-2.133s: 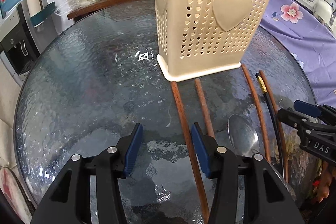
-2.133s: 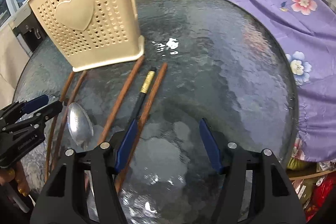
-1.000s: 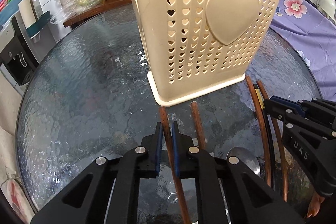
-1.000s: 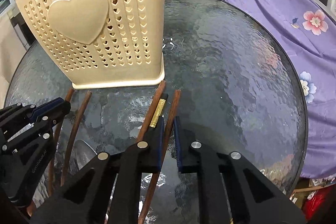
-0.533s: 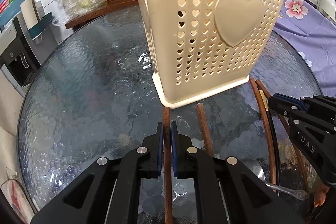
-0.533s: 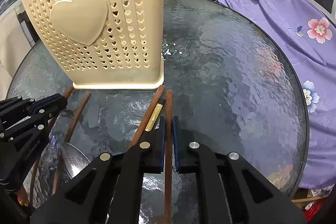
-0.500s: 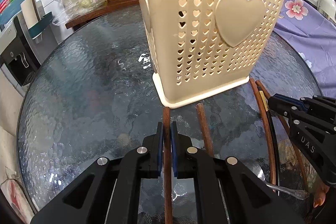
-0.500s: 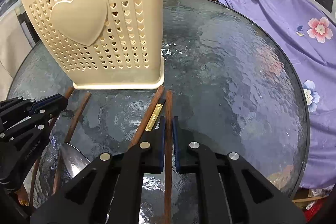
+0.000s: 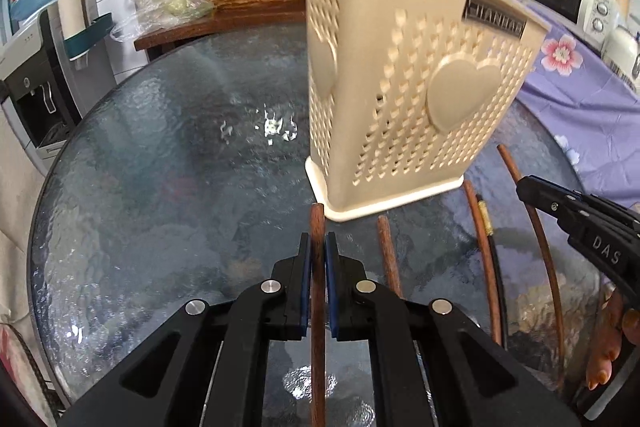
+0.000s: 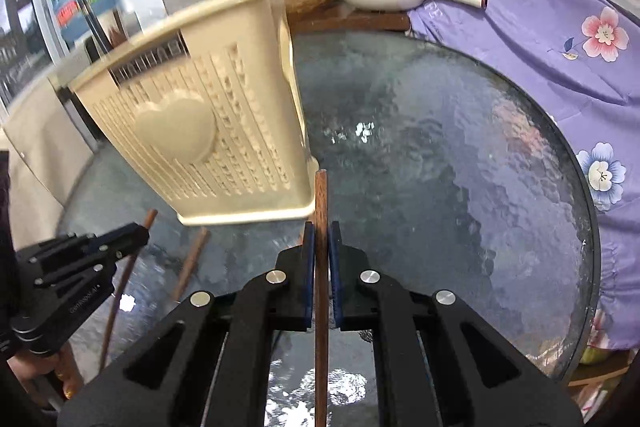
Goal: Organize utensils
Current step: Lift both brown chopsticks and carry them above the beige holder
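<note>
Both hand-held grippers clamped on brown chopsticks by the cream holder (image 9: 420,99).
Left hand-held gripper (image 9: 318,247) gripped one chopstick (image 9: 317,227), right hand-held gripper (image 10: 320,239) another (image 10: 321,195); right showed "DAS"; holder label too blurred to read; other chopsticks lay on the table (image 9: 160,167).

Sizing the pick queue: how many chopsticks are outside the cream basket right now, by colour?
Brown wooden chopsticks: 4. One in the left gripper at, one in the right gripper at, and two on the glass table at and.
Black chopstick with gold band: 1.
Total: 5.
</note>
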A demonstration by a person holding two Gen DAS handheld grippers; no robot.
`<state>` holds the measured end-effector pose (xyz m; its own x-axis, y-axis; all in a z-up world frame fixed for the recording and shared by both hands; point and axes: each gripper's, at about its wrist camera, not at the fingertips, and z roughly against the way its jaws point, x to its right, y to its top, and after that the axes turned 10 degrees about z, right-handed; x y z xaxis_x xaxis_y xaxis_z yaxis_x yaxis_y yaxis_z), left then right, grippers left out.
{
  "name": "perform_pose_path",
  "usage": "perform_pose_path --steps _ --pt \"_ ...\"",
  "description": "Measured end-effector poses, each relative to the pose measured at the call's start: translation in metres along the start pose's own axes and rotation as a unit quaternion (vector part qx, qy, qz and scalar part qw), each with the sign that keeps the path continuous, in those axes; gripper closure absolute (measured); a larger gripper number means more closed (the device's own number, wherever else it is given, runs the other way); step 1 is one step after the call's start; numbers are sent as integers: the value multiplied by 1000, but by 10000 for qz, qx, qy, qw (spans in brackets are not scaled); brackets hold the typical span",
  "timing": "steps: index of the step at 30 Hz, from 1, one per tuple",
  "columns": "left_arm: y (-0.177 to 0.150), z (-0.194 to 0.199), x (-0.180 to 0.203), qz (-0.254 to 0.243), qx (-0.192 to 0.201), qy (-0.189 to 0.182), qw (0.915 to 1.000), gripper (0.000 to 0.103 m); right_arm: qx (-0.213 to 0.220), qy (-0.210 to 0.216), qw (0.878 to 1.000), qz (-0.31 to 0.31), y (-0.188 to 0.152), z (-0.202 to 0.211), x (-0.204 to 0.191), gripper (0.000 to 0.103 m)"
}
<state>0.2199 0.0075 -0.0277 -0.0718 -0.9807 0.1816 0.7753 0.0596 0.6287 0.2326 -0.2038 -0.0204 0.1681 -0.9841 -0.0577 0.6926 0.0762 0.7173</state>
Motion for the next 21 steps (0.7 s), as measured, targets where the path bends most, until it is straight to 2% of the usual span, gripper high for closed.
perform_pose_path --steps 6,15,21 --pt "3 27 -1 131 318 -156 9993 96 420 178 9990 -11 10 23 3 96" --pt "11 61 1 217 670 -490 9963 96 777 692 9944 -182 16 58 8 96" --pt "16 76 5 189 892 -524 9945 96 1003 839 9913 -148 18 80 6 96"
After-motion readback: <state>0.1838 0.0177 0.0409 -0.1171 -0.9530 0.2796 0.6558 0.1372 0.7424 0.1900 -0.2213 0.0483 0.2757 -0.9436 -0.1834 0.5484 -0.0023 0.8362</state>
